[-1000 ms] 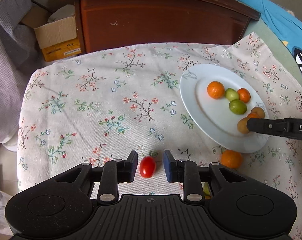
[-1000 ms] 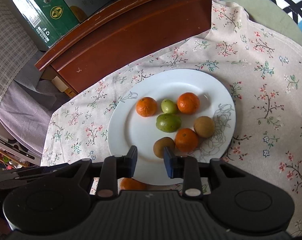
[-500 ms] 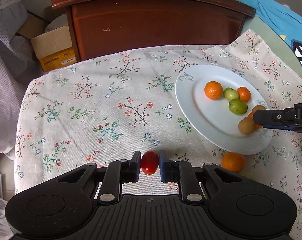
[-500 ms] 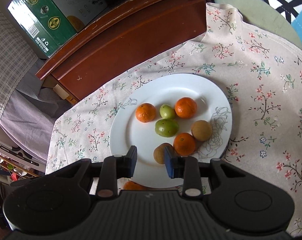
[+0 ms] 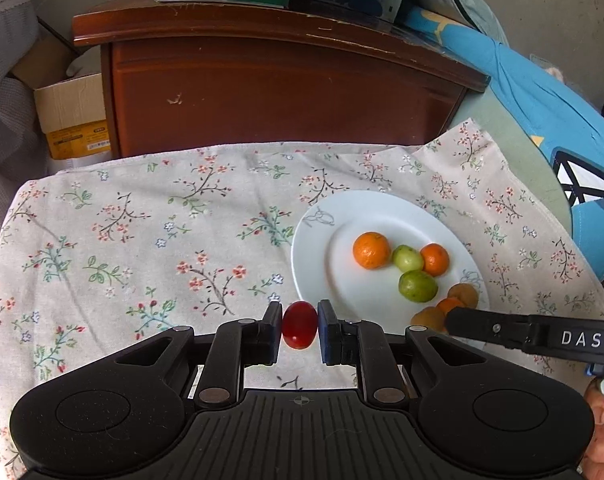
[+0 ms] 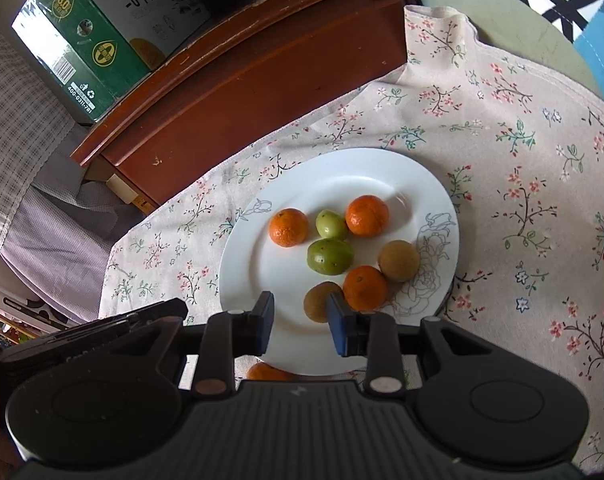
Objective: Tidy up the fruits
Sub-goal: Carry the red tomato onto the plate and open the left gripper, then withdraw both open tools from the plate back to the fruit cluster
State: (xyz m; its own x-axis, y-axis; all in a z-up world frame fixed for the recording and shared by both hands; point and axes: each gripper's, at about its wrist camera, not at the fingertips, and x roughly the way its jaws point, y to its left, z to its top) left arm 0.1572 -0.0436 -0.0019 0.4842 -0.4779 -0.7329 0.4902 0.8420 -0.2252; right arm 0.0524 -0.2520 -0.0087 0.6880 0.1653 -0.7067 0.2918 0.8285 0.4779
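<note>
Left claw (image 5: pixel 300 330) grips the cherry tomato (image 5: pixel 299 330), just beside the plate (image 5: pixel 313 256). I see 7 fruits on plate already; tomato & one orange (image 6: pixel 266 372) at plate's near rim are left.

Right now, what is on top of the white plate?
On the plate: three oranges, two green fruits, two brown fruits. The right hand-held gripper partly covers one brown fruit.

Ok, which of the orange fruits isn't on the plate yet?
The tangerine lying on the flowered cloth just off the white plate's near rim, half hidden behind the right claw. The other three tangerines sit on the plate.
</note>
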